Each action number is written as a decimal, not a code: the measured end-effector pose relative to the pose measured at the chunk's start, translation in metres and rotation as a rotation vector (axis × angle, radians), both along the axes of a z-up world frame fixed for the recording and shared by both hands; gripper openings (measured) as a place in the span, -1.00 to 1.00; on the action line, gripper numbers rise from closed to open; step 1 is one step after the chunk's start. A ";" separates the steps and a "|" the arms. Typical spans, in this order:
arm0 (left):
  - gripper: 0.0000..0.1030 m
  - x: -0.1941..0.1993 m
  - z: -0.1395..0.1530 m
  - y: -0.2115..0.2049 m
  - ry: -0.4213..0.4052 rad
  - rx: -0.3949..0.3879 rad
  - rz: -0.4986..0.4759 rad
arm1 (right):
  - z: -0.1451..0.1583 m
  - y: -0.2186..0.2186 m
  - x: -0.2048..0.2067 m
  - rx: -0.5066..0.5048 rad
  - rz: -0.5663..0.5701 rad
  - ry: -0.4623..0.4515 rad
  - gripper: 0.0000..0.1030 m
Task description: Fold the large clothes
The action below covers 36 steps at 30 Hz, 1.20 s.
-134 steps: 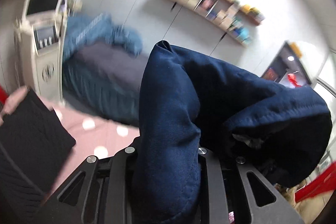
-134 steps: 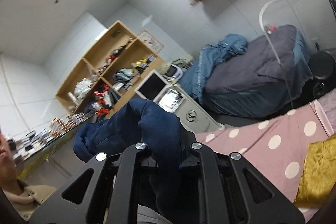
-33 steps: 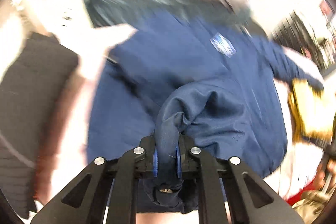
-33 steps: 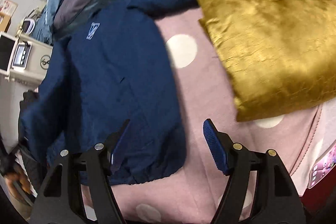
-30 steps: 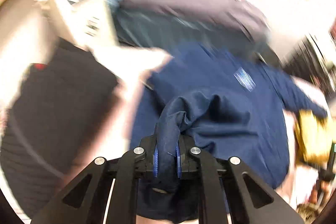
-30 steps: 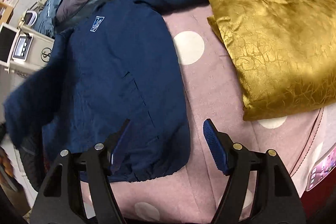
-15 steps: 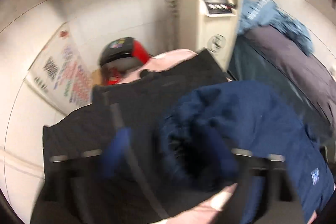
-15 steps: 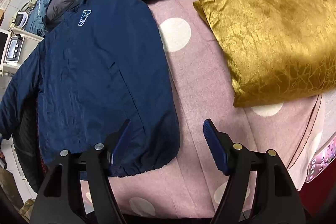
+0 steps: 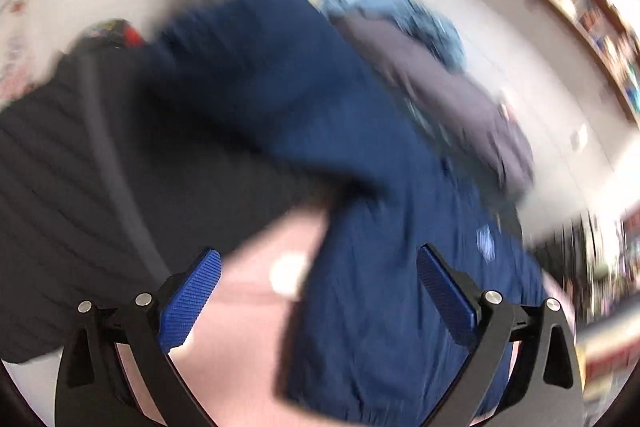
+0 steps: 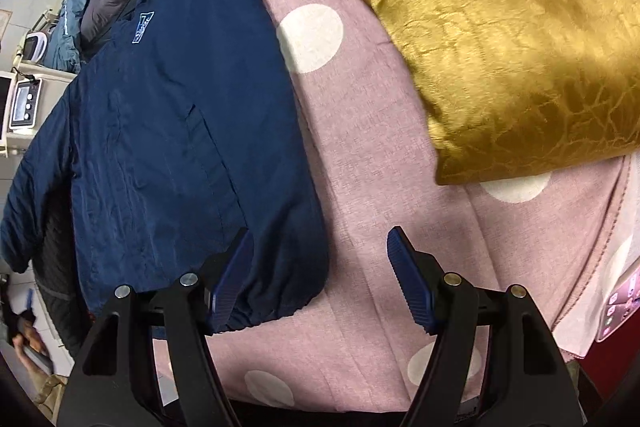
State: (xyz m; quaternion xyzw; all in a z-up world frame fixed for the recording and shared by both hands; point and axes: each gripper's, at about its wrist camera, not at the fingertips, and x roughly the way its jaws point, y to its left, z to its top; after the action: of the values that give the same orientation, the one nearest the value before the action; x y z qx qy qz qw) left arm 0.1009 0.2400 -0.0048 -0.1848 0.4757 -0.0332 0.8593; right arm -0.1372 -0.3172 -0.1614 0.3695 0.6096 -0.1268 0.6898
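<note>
The jacket point(image 10: 172, 131) is navy blue with a small pale chest logo. The bedcover point(image 10: 372, 163) is pink with white polka dots; the cushion point(image 10: 508, 39) is metallic gold.

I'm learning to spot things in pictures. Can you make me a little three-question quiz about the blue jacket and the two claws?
1. True or false: the navy jacket lies spread flat on the pink dotted blanket.
2. What sits to the right of the jacket in the right wrist view? A) gold cushion B) red ball C) green towel
3. Fill in: the left claw and right claw are both ____, gripping nothing.

Key: 1 true. 2 A, the gold cushion. 3 open; the left claw's jaws have just been opening, with no cloth between its pads.
</note>
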 end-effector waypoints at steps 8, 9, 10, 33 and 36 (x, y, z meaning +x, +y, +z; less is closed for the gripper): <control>0.87 -0.010 -0.135 -0.038 0.312 -0.083 -0.068 | -0.046 0.026 0.012 0.161 0.048 0.020 0.35; 0.87 -0.011 -0.151 -0.042 0.356 -0.100 -0.057 | -0.055 0.028 0.010 0.155 0.039 0.035 0.35; 0.87 -0.012 -0.162 -0.046 0.386 -0.107 -0.052 | -0.062 0.030 0.009 0.158 0.030 0.040 0.35; -0.54 -0.089 -0.081 -0.113 0.306 -0.149 -0.403 | 0.089 0.045 -0.047 0.065 0.242 -0.133 -0.66; -0.53 -0.126 -0.121 -0.097 0.393 -0.152 -0.344 | 0.077 0.059 -0.073 0.055 0.292 -0.071 -0.66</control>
State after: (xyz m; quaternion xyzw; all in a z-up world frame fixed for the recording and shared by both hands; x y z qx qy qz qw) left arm -0.0250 0.1431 -0.1260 -0.1680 0.6541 -0.1778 0.7158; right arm -0.2106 -0.2584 -0.0841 0.3000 0.6350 0.0046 0.7118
